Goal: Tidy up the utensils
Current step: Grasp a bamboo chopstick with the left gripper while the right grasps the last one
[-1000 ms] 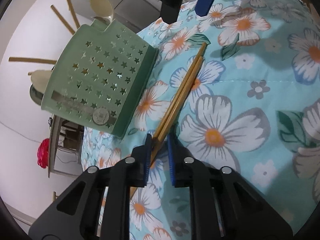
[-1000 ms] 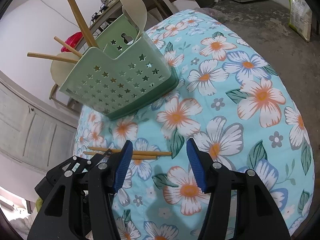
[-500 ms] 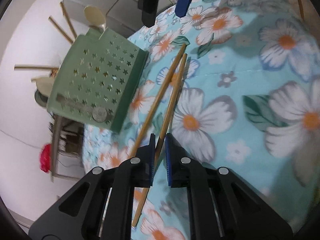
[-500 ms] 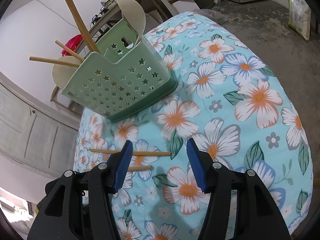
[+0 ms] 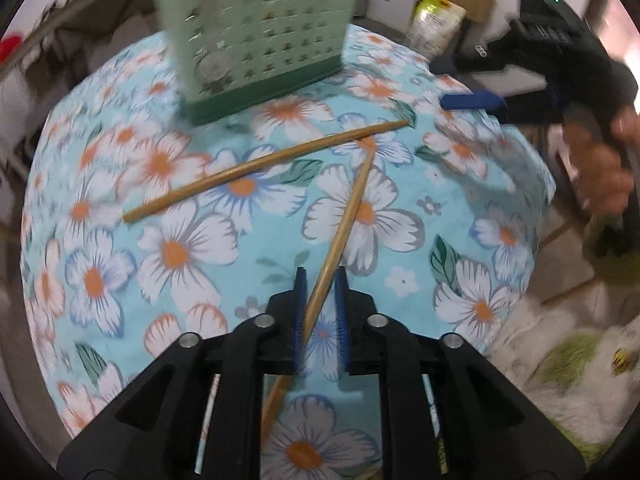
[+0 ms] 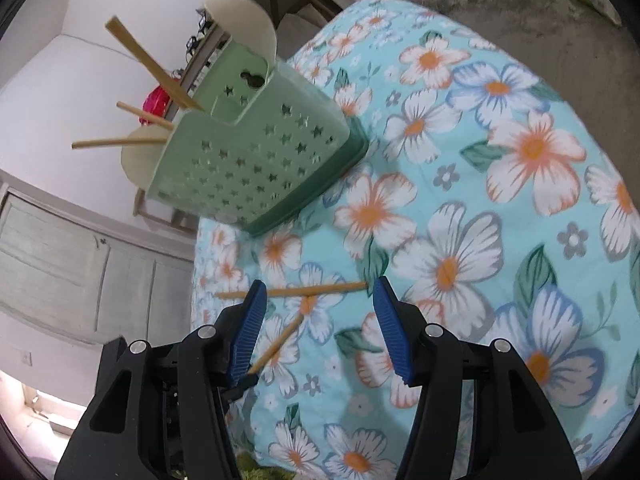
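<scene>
Turquoise floral-print cloth (image 5: pixel 192 264) covers the rounded work surface; the left wrist view is motion-blurred, so background detail is unclear. Two loose wooden chopsticks lie crossed near their tips: one chopstick (image 5: pixel 264 168) flat on the cloth, a second chopstick (image 5: pixel 344 224) running between the blue pads of the left gripper (image 5: pixel 320 304). Its jaws are opening; pads look just clear of the stick, contact uncertain. Right gripper (image 6: pixel 316 332) hovers with jaws apart, empty, above the crossing. Pale green star-perforated plastic caddy (image 6: pixel 256 160) stands upright behind them, holding three more chopsticks (image 6: pixel 152 64) and two cream spoons (image 6: pixel 244 20); its interior is hidden.
</scene>
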`<state>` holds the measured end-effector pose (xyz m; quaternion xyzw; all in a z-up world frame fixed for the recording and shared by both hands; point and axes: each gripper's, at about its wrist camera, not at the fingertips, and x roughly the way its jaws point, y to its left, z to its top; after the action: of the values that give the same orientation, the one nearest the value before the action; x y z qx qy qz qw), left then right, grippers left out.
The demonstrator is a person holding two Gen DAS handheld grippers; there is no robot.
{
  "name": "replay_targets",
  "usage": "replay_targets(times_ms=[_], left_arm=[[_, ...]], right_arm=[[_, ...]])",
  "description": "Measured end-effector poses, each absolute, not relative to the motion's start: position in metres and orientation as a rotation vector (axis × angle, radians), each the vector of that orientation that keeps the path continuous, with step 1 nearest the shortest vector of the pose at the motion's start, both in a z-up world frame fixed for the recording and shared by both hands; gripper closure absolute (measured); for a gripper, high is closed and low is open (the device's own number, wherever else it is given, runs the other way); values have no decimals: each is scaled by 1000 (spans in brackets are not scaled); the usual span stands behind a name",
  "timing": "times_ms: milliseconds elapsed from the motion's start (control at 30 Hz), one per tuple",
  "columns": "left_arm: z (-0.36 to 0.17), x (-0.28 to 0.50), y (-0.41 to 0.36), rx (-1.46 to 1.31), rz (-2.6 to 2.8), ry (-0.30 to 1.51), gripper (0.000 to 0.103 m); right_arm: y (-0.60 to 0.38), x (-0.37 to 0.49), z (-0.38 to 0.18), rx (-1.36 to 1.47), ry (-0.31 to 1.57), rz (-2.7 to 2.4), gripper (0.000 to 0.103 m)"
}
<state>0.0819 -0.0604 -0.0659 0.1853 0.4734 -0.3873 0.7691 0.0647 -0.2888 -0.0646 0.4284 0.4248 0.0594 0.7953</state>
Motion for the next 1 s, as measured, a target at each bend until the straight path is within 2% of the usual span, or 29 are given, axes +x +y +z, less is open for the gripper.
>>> replay_targets(times_ms=[133, 367, 500, 600, 767, 1000], left_arm=[[-61, 87, -58, 356, -814, 1026, 80], [-55, 95, -65, 322, -825, 1013, 79], [-55, 98, -69, 308, -828, 1011, 79], [-55, 99, -71, 293, -831, 1012, 79], [-55, 100, -74, 289, -833, 1007, 79], [-54, 100, -88, 314, -859, 966, 79]], right_arm=[[-276, 69, -76, 941, 968, 139, 48], [-279, 78, -98, 1072, 954, 70, 52], [-273, 86, -95, 1042, 938, 36, 55], [-269, 91, -93, 1012, 935, 12, 62], [-260, 96, -87, 901, 941, -13, 68], [-265, 91, -86, 935, 917, -18, 68]])
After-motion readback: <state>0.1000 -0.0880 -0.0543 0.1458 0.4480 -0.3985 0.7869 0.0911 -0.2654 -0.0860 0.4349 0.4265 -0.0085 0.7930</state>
